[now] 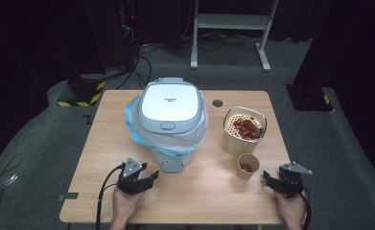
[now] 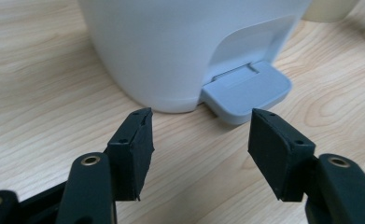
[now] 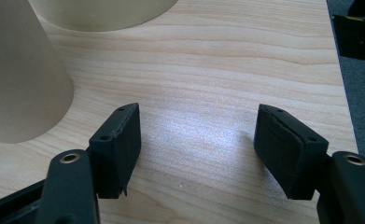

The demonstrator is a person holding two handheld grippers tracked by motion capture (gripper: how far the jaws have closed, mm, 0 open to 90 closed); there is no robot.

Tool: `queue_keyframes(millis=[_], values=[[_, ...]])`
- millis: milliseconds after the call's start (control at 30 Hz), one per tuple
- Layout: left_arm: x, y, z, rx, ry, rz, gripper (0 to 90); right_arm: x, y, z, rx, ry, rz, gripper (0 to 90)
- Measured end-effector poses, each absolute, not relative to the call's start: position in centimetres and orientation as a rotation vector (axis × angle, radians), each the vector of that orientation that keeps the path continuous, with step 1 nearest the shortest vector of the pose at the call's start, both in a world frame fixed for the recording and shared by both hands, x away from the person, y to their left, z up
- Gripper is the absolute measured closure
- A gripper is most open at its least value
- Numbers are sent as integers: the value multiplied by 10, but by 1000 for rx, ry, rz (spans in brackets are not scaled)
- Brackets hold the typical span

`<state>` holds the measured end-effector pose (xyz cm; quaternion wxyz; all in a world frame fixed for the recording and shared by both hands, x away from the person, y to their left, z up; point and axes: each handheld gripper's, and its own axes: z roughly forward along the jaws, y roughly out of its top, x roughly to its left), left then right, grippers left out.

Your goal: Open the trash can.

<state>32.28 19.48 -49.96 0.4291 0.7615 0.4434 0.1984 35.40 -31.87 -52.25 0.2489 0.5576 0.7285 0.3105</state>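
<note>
Plastic pedal bin [image 1: 171, 120], white with a grey lid and blue liner, stands just ahead of the left claw [image 1: 149, 179] on the wooden surface [image 1: 204, 191]; the right claw [image 1: 268, 179] sits beside a small paper cup [image 1: 248, 166].

Left gripper view: jaws part-open, empty, flanking the smooth grey pedal [image 2: 246, 91]. Rigid and probably light, it likely suits pressing on that flat tab.

Right gripper view: jaws apart, holding nothing, cup [image 3: 17, 79] to their left.
</note>
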Motion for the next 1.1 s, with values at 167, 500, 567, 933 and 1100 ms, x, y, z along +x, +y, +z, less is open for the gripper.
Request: queue_keyframes(millis=[167,500,567,933,1100], values=[[324,189,-498,1906,1083,484,431,354,-318,-522,1524,1985,846,323],[327,175,-493,1924,1027,486,472,354,-318,-522,1522,1985,846,323],[328,174,-493,1924,1021,486,481,354,-318,-522,1521,1985,846,323],[333,159,-494,1946,978,465,519,354,-318,-522,1522,1985,846,323],[338,149,-494,1964,958,460,533,354,-318,-522,1522,1985,846,323]])
